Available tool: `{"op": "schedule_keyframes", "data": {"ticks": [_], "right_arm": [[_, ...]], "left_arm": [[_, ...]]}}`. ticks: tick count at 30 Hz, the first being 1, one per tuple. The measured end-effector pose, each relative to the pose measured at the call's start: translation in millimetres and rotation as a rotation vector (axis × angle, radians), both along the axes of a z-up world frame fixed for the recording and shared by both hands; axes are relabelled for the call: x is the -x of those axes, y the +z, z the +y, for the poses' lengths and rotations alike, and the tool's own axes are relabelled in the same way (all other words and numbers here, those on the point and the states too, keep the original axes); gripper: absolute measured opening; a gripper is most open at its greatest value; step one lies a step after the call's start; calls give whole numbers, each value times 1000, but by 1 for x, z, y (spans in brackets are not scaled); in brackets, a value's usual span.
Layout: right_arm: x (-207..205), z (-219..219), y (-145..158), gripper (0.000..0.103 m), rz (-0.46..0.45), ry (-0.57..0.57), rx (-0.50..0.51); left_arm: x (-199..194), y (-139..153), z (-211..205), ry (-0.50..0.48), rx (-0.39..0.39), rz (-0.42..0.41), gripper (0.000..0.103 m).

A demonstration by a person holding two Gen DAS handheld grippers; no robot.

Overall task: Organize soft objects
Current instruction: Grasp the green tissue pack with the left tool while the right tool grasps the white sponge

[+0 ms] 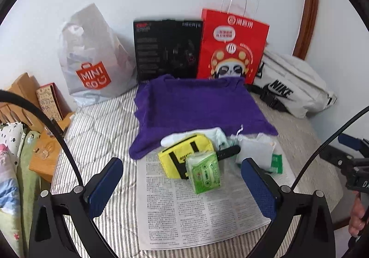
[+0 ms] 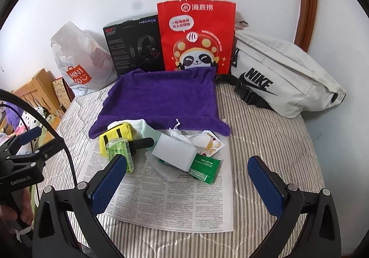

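Observation:
A purple towel lies spread on the striped bed. At its near edge a pile of small things rests on a newspaper sheet: a yellow pouch, a green tissue pack, a white sock, a white pack, a green sachet and a small white drawstring bag. My left gripper hovers open just short of the pile. My right gripper is open too, nothing between its fingers.
Along the wall stand a Miniso plastic bag, a black headset box, a red paper bag and a white Nike waist bag. A wooden bedside stand sits left.

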State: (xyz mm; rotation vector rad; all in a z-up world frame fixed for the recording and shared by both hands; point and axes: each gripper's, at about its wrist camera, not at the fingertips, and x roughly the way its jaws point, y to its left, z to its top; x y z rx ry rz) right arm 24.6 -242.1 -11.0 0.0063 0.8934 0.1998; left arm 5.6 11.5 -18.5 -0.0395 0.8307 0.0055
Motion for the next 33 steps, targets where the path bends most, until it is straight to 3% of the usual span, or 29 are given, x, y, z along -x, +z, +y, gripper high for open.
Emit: {"op": "schedule_keyframes", "data": {"ticks": [10, 23, 31, 33], "right_arm": [[-19, -2, -28, 103, 48, 15, -3], [-43, -36, -65, 103, 112, -36, -2], [-54, -44, -86, 103, 156, -52, 18], [-56, -42, -91, 103, 170, -45, 11]], "left_arm": [[-22, -54, -12, -8, -16, 92, 103], [-59, -119, -31, -28, 27, 174, 102], [-73, -143, -30, -8, 60, 184, 86], [-73, -143, -29, -6, 46, 174, 69]]}}
